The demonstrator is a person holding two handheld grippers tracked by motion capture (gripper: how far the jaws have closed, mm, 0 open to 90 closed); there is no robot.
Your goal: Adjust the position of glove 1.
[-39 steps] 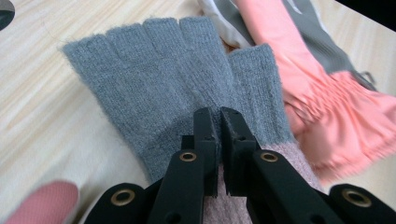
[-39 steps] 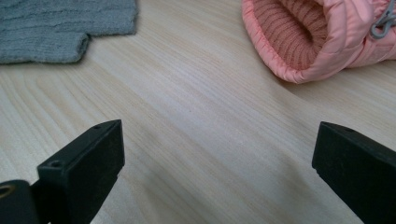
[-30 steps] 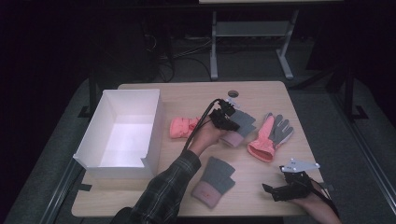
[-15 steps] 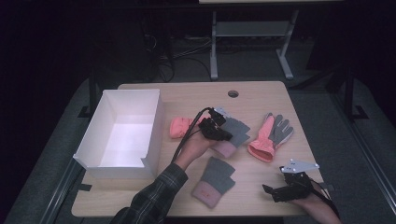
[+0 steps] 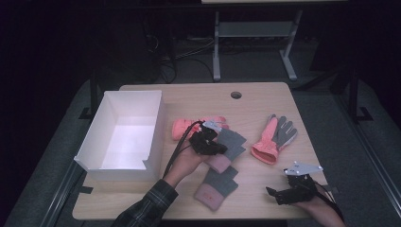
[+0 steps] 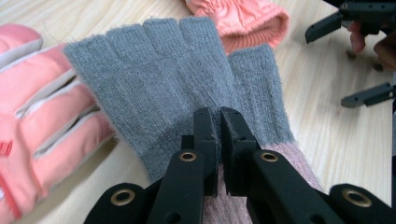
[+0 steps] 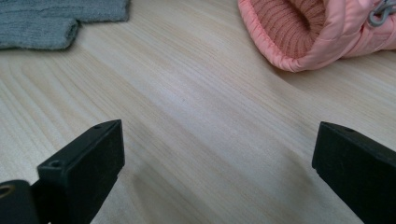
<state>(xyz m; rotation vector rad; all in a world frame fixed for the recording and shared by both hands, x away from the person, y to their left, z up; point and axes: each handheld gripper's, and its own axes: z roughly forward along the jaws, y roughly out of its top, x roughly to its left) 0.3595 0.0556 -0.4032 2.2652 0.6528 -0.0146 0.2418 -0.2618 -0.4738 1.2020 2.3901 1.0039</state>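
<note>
Left gripper [image 6: 219, 122], jaws nearly closed, pinches a thin fold of the grey fingerless glove [image 6: 187, 84] at centre frame beside the pink ski glove [image 6: 42, 121]; right gripper [image 7: 217, 154] idles agape; knit may slip free.

On the table [image 5: 265, 101], the box [image 5: 124, 130] sits at the left of the frame. Right of it, in the middle, a padded glove [image 5: 187, 127] lies just beside a knit glove [image 5: 231, 144]. Below them lies another knit glove [image 5: 215, 187]. Another padded glove [image 5: 276, 139] lies to the right.
</note>
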